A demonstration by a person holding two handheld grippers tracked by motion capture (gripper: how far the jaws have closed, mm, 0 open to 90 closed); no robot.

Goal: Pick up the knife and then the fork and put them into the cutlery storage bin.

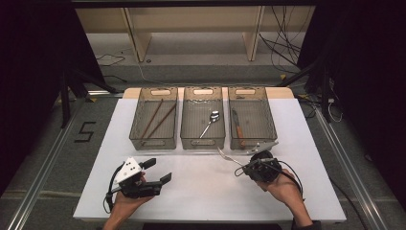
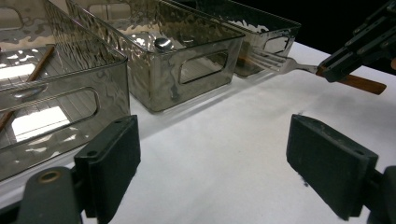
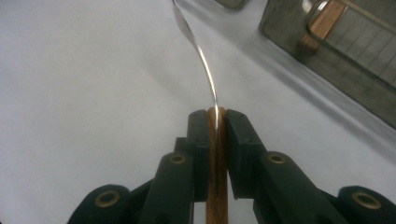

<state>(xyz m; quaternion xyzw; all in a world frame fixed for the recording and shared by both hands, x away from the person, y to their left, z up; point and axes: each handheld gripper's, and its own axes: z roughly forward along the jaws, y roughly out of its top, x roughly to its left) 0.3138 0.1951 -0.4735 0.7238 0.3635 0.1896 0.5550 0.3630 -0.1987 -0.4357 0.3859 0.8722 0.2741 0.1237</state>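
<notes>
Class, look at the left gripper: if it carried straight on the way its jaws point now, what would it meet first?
Probably the middle bin: the left gripper, jaws open over the white table, aims roughly at its near wall, though depth is hard to judge.

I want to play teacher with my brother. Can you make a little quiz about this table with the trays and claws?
1. True or false: the right claw is shut on the fork.
2. What lies in the middle tray? A) spoon B) chopsticks C) knife
3. How many trays stand on the white table?

Key
1. True: its jaws pinch the fork's wooden handle.
2. A: the spoon. The chopsticks lie in the left tray and the knife lies in the right tray.
3. Three. The left claw is open, with nothing in it.
</notes>
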